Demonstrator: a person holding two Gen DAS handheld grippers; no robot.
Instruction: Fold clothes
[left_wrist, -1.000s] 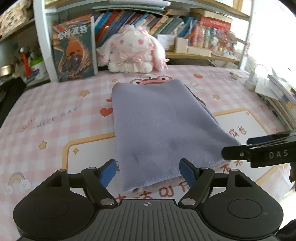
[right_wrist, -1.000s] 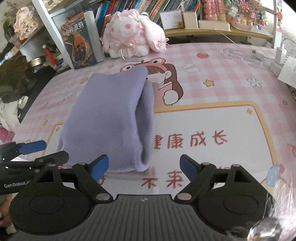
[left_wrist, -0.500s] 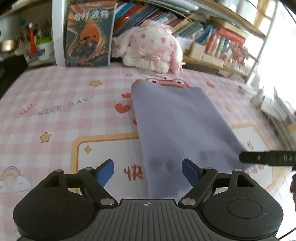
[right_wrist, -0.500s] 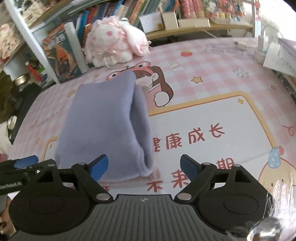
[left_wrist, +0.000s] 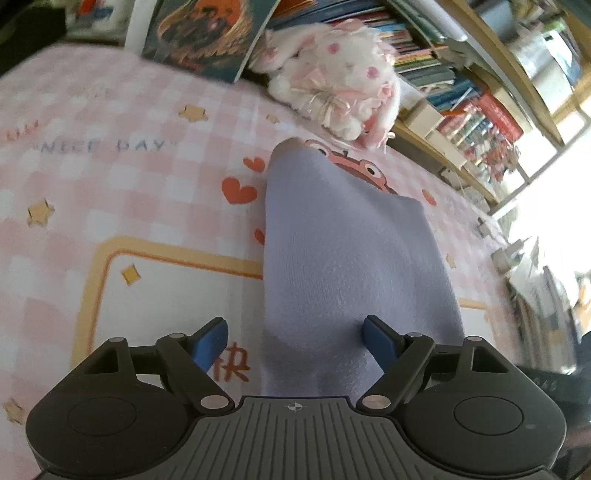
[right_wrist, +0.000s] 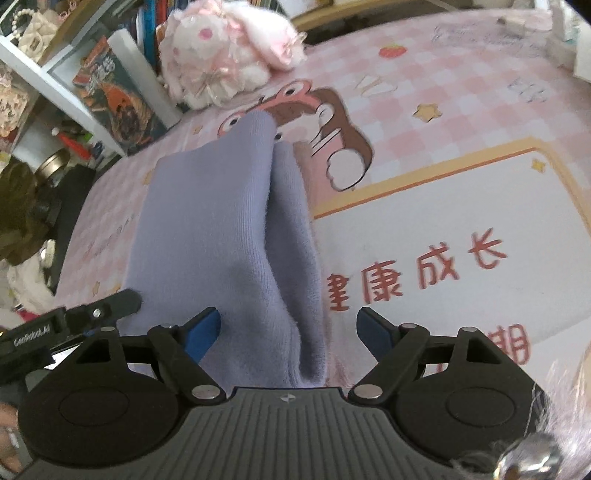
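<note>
— Pink checked bedding printed with stars, hearts and red characters (left_wrist: 140, 206) is spread beneath everything; what is laid on it?

— A folded lilac fleece garment (left_wrist: 343, 266) is laid along its middle, short of a white and pink plush rabbit (left_wrist: 336, 81) propped against crowded bookshelves (left_wrist: 461, 92) behind the garment.

— How are the tongs set?

— The left gripper (left_wrist: 293, 341) is held wide apart over the garment's near left edge, nothing clamped. The right gripper (right_wrist: 288, 332) has just been closing slightly but is also held apart, the near right corner lying between its blue pads, unpressed.

— What is shown in one view only?

— The garment's doubled layers (right_wrist: 288, 221) are seen from the right wrist alone, along with the left gripper's black finger (right_wrist: 107, 308) beside the garment's left edge.
</note>
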